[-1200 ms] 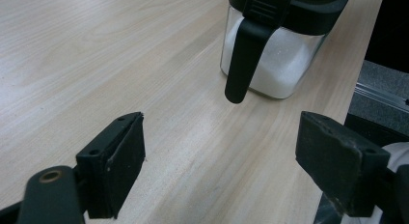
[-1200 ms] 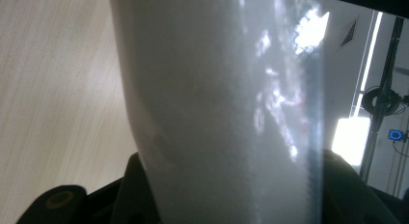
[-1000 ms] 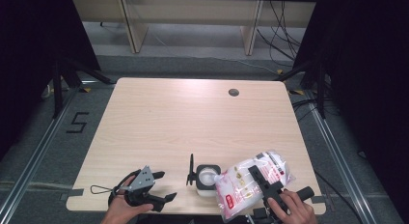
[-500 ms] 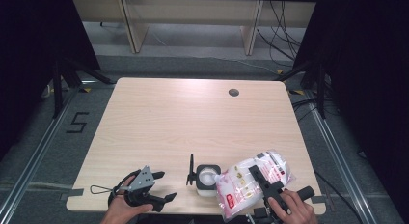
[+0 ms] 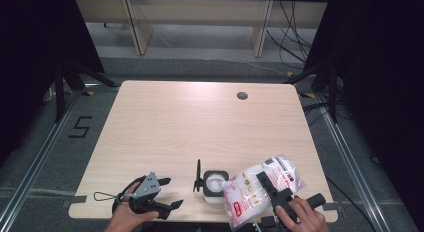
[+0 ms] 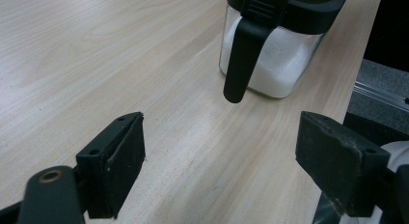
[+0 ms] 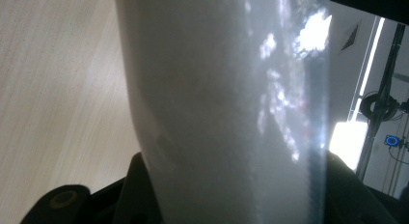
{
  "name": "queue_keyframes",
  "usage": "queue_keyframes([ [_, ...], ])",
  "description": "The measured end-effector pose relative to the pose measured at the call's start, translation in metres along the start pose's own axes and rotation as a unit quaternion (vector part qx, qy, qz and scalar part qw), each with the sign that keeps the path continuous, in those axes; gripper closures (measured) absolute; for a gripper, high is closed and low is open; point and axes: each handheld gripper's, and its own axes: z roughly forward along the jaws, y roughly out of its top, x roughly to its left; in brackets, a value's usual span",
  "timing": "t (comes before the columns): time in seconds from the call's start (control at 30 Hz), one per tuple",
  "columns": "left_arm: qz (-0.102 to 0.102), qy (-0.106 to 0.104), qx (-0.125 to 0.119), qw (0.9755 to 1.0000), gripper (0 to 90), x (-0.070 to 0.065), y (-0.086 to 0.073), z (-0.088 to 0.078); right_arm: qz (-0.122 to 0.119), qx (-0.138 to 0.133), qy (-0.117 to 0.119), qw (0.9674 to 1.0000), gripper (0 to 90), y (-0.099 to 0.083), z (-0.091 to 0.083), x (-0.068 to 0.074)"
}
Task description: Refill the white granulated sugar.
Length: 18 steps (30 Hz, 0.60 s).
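While the right gripper (image 5: 267,184) clamps the bag (image 5: 250,189) just beside the jar (image 5: 215,183) and the left gripper (image 5: 167,192) gapes empty, a tilted bag might spill past the jar's mouth.

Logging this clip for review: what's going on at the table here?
A person works two hand-held grippers at a light wooden table. The right gripper is clamped on a clear plastic bag of white powder with red print, tilted beside a small clear container with a black lid already part full of white powder. The left gripper rests open nearby, holding nothing.
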Motion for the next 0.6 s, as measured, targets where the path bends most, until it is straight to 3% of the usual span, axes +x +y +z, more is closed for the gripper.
queue_keyframes([
  [0.23,0.000,0.001,0.000,1.0000,17.3,0.0001,0.0001,-0.0001,-0.003,0.002,-0.004,1.0000,60.7,-0.0008,-0.0014,-0.0022],
  [0.33,0.012,0.003,0.009,0.9999,17.3,0.0013,0.0005,-0.0015,-0.014,0.000,-0.011,0.9998,60.7,-0.0013,-0.0017,-0.0035],
  [0.37,0.004,0.001,0.006,1.0000,17.4,0.0004,0.0003,-0.0009,-0.016,-0.001,-0.011,0.9998,60.7,-0.0014,-0.0013,-0.0035],
  [0.5,0.020,0.003,0.019,0.9996,17.3,0.0028,0.0010,-0.0021,-0.019,0.006,-0.002,0.9998,60.7,-0.0004,-0.0023,-0.0040],
  [0.6,0.008,0.004,0.010,0.9999,17.3,0.0012,0.0005,-0.0010,-0.021,0.006,-0.004,0.9998,60.8,0.0003,-0.0020,-0.0042],
])
